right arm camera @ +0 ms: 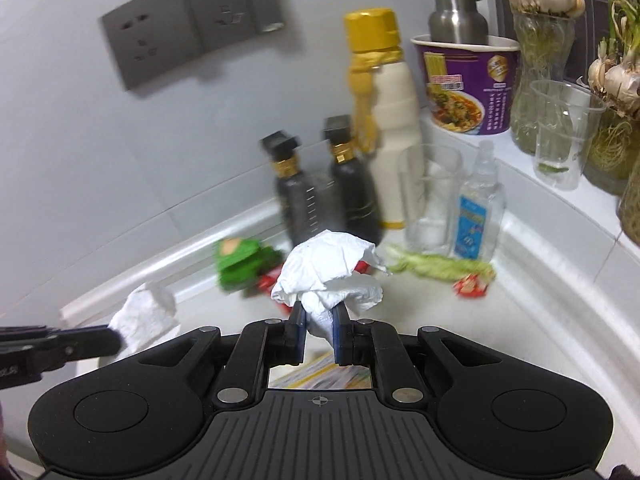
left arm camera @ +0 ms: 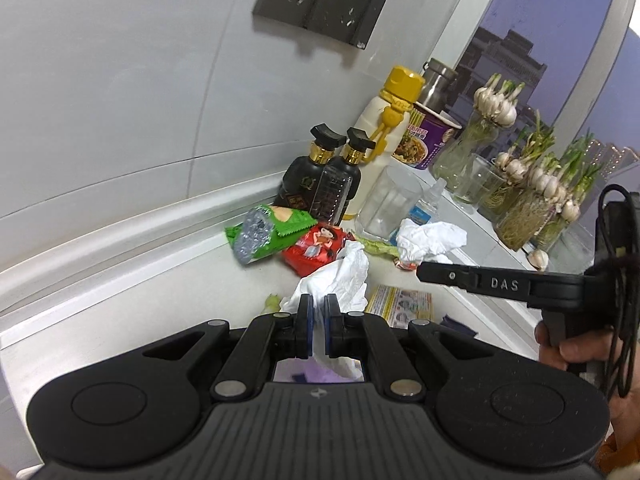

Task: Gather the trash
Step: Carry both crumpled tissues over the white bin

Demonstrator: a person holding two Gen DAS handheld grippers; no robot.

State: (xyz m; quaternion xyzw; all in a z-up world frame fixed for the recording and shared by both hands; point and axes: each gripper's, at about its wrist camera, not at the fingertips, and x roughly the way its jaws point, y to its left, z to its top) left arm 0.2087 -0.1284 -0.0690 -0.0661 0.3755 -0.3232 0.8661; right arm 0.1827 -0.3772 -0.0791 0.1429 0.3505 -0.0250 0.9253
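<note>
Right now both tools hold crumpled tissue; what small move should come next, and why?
Probably carry both wads away toward a bin, which is not in view. The left tool and right tool each pinch white tissue, while wrappers remain on the counter.

Tissues (right arm camera: pixel 326 270): soft crumpled white paper
Flask (right arm camera: pixel 458 10): brushed metal
Cup (right arm camera: pixel 432 194): clear glass
Wall tile (right arm camera: pixel 120 152): smooth, glossy
Green wrapper (left arm camera: pixel 272 232): shiny plastic

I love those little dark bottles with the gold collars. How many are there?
2, side by side against the wall: the left dark bottle and the right dark bottle, just left of the cream bottle. More may hide behind.
</note>
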